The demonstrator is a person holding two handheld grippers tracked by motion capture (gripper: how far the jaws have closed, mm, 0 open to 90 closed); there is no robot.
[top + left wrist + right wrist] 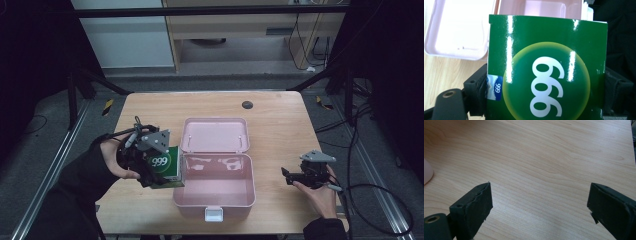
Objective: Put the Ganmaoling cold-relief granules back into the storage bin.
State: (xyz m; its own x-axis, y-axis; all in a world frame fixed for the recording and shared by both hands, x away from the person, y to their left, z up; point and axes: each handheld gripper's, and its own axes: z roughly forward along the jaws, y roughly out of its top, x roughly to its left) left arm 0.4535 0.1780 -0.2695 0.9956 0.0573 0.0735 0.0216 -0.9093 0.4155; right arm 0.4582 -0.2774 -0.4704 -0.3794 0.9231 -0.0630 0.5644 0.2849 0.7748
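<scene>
The left gripper (159, 172) grips the green box (167, 166) at the open case's (214, 200) left wall, so lift it clear of that rim, keep it level, and lower it inside while the open, empty right gripper (289, 176) waits on the table (280, 120).

Green box (167, 167): the white number "999" is printed inside a yellow-green circle on its face; in the left gripper view the figures are seen turned upside down. A small blue label (494, 87) at the box's edge is marked with the same three figures.
</scene>
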